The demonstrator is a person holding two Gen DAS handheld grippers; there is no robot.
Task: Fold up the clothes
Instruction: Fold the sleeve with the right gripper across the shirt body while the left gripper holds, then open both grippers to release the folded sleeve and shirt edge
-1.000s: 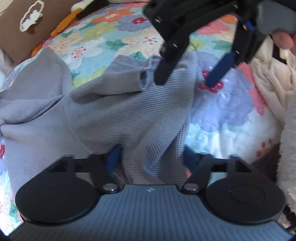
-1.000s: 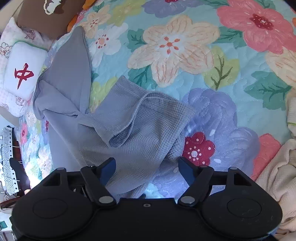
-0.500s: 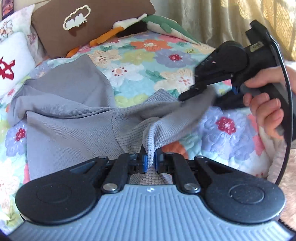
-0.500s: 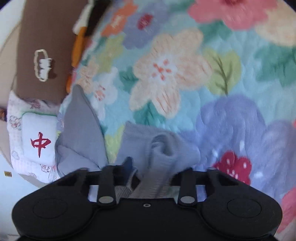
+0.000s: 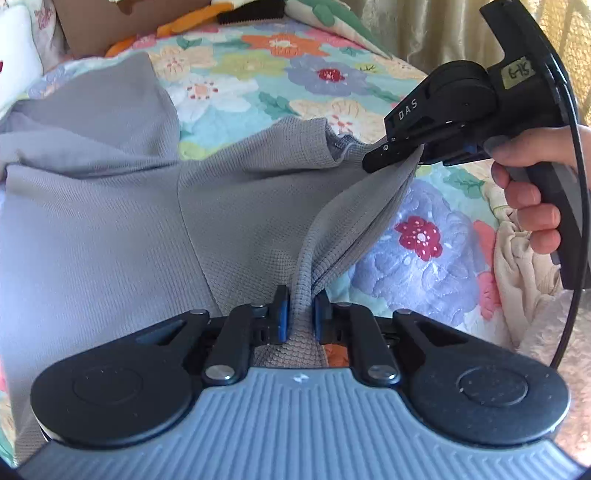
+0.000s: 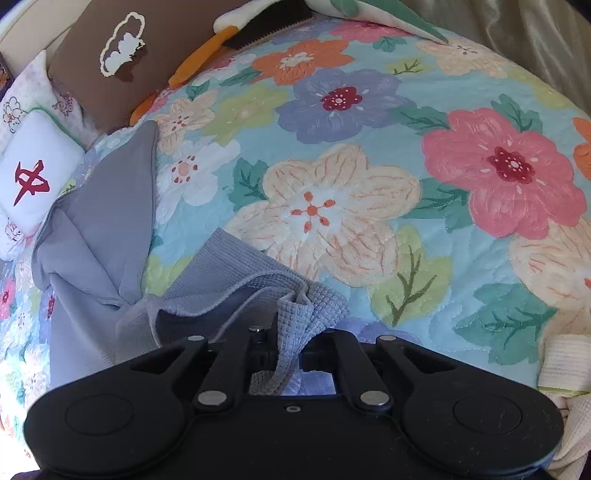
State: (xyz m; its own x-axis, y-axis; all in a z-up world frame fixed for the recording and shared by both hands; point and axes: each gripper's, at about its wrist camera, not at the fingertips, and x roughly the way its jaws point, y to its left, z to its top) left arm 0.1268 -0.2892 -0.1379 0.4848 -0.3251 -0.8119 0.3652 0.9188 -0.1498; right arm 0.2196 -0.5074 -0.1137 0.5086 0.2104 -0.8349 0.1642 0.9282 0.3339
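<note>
A grey waffle-knit garment [image 5: 147, 221] lies spread on a floral quilt [image 5: 424, 266]. My left gripper [image 5: 300, 314] is shut on a bunched edge of it close to the camera. My right gripper [image 6: 286, 343] is shut on another edge of the same garment [image 6: 103, 236]. In the left wrist view the right gripper [image 5: 391, 157] holds its edge lifted at the upper right, a hand on its handle. The cloth stretches taut between the two grippers and is raised off the quilt there. The garment's far part lies flat toward the pillows.
A brown cushion [image 6: 122, 66] and a white pillow with a red character [image 6: 33, 173] sit at the bed's head. A cream knitted cloth [image 5: 517, 251] lies at the right, also in the right wrist view [image 6: 565, 365]. Curtains [image 5: 424, 29] hang behind the bed.
Both grippers were open above the garment a second ago. Both have closed on its edge and lifted it; the right gripper has drawn its part up and to the right.
</note>
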